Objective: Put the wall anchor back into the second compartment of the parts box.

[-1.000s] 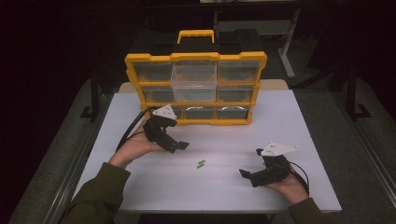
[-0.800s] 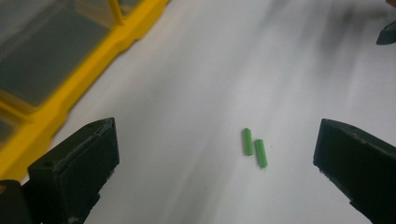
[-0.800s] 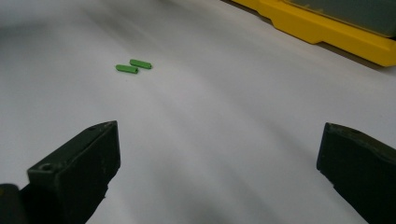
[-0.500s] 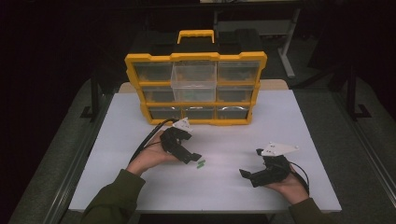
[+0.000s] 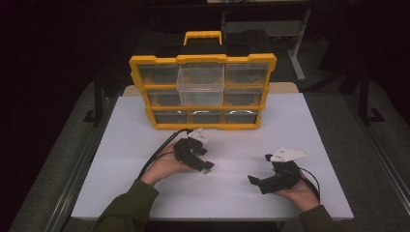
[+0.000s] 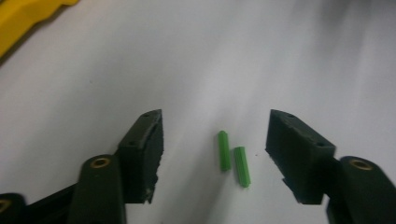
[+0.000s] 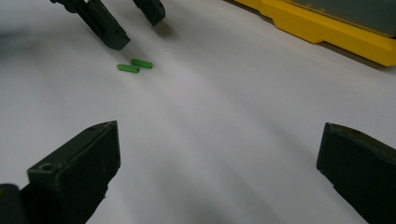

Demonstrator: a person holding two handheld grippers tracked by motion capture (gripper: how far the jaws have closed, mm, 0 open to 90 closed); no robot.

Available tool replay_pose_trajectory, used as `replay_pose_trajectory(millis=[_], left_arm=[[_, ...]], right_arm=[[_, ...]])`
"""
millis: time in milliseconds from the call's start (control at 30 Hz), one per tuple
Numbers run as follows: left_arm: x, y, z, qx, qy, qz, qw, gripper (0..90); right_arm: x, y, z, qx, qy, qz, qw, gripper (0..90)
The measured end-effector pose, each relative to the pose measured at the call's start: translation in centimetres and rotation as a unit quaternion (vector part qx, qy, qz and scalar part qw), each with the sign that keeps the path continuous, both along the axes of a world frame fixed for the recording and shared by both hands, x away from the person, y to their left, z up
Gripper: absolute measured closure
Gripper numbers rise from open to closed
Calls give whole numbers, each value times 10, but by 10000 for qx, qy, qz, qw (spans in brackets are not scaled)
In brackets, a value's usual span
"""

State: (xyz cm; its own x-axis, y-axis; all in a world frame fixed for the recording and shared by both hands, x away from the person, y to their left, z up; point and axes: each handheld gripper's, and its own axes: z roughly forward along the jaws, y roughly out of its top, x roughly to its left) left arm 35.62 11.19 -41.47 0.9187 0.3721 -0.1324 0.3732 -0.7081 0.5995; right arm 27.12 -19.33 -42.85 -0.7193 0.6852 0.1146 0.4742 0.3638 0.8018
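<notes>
Left gripper view: black left gripper (image 6: 215,154) jaws spread wide around two small green plastic pegs (image 6: 232,157) on white table (image 6: 233,56). Right gripper (image 7: 217,172) likewise wide, holding nothing.

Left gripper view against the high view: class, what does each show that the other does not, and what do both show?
The left gripper view alone makes clear there are two green pegs lying side by side between the open jaws. The high view alone shows the organizer's drawers, its handle and the right gripper. Both show the white table, the yellow organizer and the left gripper.
</notes>
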Motion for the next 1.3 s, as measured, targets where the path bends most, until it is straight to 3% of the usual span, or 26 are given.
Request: replay_pose_trajectory(millis=[200,500,800,1000,1300], left_arm=[[-2,-5,-7,-72,127,52,9999,531],[0,-6,-13,109,219,10,9997,713],[-2,-10,-18,254,234,-63,9994,791],[-3,-11,-19,274,138,-52,9995,837],[-1,-9,-18,276,174,-81,9994,843]], right_arm=[[0,0,0,2,0,3,10000,0],[0,0,0,-4,-10,3,10000,0],[0,0,0,-6,-27,16,10000,0],[0,0,0,-6,-29,18,10000,0],[0,0,0,-9,-34,22,10000,0]])
